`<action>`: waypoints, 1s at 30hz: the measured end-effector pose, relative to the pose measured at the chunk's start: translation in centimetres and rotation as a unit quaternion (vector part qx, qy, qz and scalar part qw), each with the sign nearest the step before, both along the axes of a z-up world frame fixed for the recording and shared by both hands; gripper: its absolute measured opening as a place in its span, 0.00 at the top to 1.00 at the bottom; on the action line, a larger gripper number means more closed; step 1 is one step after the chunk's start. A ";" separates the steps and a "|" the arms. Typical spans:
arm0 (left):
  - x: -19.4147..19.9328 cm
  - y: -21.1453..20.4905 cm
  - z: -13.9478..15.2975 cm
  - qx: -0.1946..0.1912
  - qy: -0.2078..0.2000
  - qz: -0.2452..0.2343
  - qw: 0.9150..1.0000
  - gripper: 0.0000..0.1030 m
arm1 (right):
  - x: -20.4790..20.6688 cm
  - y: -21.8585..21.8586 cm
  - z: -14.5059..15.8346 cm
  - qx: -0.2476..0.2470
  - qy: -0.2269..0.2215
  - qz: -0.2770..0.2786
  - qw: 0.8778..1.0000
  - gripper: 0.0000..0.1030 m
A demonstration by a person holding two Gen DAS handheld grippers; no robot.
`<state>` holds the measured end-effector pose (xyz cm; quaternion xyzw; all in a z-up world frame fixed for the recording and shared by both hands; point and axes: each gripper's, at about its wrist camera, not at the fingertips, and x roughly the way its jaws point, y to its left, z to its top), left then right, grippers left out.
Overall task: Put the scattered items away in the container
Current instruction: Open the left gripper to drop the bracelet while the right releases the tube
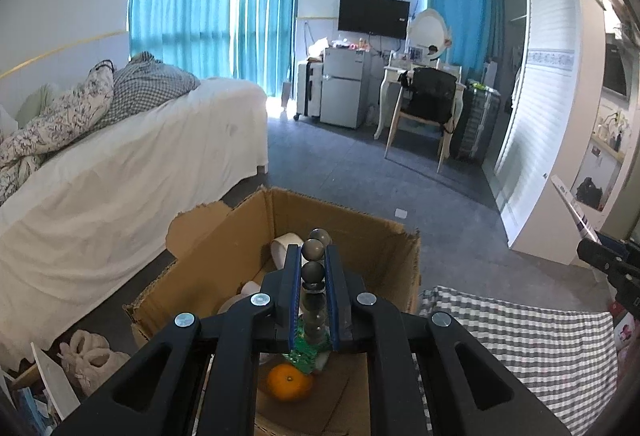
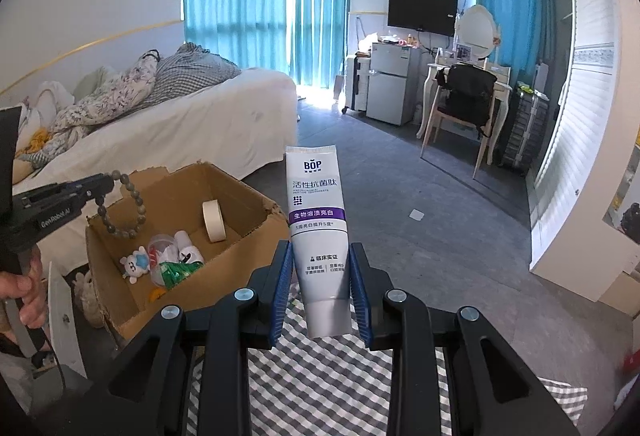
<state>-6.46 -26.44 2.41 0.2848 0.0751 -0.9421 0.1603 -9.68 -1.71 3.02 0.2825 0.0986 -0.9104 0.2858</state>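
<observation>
Both grippers loaded, the bracelet over the box and the toothpaste not yet there

The left gripper is clamped narrow on a grey bead bracelet, which dangles over the open cardboard box; because the loop hangs off to one side, it could snag a pad on release or swing against the torn near wall and drop outside. The right gripper pinches a BOP toothpaste tube near its cap end above the checked cloth, well right of the box. The tube leans and most of it stands above the grip, so it may pivot or slide out during the carry. The box already holds a masking tape roll, a plush toy and a tangerine.
</observation>
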 end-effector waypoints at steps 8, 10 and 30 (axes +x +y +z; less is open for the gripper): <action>-0.7 -2.3 -2.0 0.011 -0.017 0.017 1.000 0.89 | -0.7 -3.1 -0.7 0.008 -0.007 0.026 1.000 0.73; -0.6 -2.7 -2.2 0.014 -0.017 0.022 1.000 0.80 | -0.9 -3.8 -0.8 0.009 -0.008 0.032 0.999 0.73; 3.4 -6.4 -0.5 0.007 0.015 0.073 0.997 0.12 | -0.7 -13.9 -3.0 0.019 -0.022 0.131 0.991 0.73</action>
